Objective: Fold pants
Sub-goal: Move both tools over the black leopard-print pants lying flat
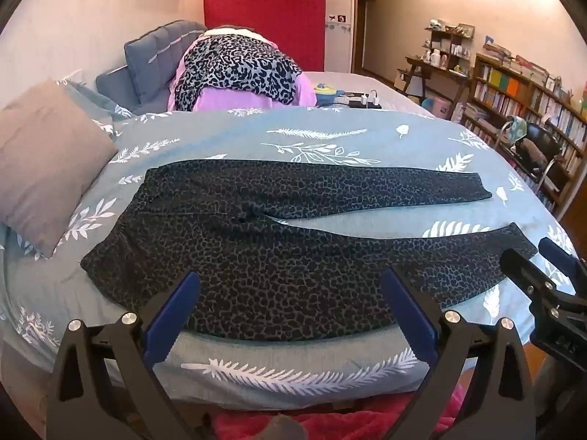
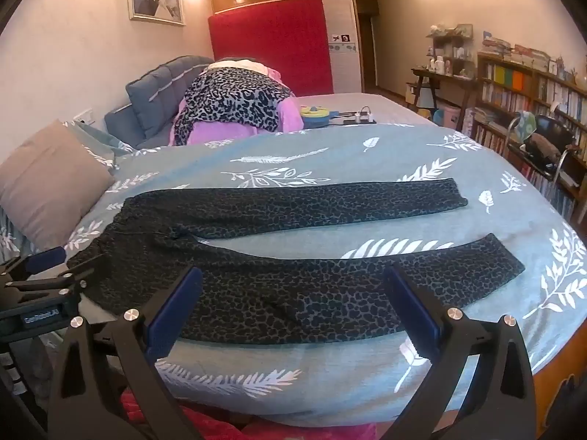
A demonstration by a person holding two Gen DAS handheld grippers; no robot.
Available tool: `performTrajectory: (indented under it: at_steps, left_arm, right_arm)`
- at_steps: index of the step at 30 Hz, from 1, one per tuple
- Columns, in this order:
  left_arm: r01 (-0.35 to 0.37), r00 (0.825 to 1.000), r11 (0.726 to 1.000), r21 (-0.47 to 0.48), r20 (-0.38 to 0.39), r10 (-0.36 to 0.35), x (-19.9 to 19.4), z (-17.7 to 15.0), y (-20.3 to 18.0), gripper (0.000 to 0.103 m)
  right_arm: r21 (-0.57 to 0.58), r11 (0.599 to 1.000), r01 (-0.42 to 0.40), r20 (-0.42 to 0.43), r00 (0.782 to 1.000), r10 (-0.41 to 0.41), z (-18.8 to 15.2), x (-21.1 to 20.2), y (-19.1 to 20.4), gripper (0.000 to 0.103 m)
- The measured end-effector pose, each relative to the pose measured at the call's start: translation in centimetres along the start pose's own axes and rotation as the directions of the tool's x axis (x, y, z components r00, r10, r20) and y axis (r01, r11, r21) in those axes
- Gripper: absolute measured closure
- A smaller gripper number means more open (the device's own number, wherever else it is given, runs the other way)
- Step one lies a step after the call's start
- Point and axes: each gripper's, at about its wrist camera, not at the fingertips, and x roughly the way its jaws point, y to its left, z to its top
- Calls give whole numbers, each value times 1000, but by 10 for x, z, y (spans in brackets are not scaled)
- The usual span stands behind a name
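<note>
Dark leopard-print pants [image 1: 264,249] lie flat across the blue-grey leaf-print bedspread [image 1: 330,139], waistband at the left, both legs stretching right with a gap between them. My left gripper [image 1: 290,286] hovers over the near edge at the hip and upper thigh, jaws wide open and empty. In the right wrist view the same pants [image 2: 293,293] lie ahead. My right gripper [image 2: 293,286] hangs open over the near leg, holding nothing. The right gripper also shows at the right edge of the left view [image 1: 532,256], by the near leg's cuff. The left gripper appears at the left edge [image 2: 47,267] by the waistband.
A grey-brown pillow [image 1: 47,168] lies left of the pants. Behind are a heap of leopard and pink clothes [image 1: 238,69], a blue cushion [image 1: 154,58], a yellow-blue toy [image 1: 324,90] and a power strip [image 1: 363,102]. Bookshelves [image 1: 521,99] and a chair [image 1: 535,146] stand right.
</note>
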Motion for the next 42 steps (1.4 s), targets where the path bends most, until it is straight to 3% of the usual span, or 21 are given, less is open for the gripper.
performTrajectory:
  at_steps: [3,7,10,17,42]
  left_arm:
    - [41,999,999,9,20,-41,-7,-16,-2,5]
    - [41,998,999,7,-44,-40,0,-8,-10,5]
    - [67,997,998,1,-48,-67,0,-7,-9,5]
    - [78,996,997,-11,-50,-79,2,-7,-7,5]
    - [-25,998,998,-57,-51,22,10,-10,12,5]
  right_arm:
    - [13,1000,12,-5,1000,-12,0,1,-5,2]
    - [34,999,12,-14,1000,-12,-2,2,-13,2]
    - [21,998,51,-18,999,-51,-1,5,-4,2]
    - [22,998,58,-20,998,-57,-3,5,-7,3]
    - [23,998,52,-34,998,-51,-5,7,-6,2]
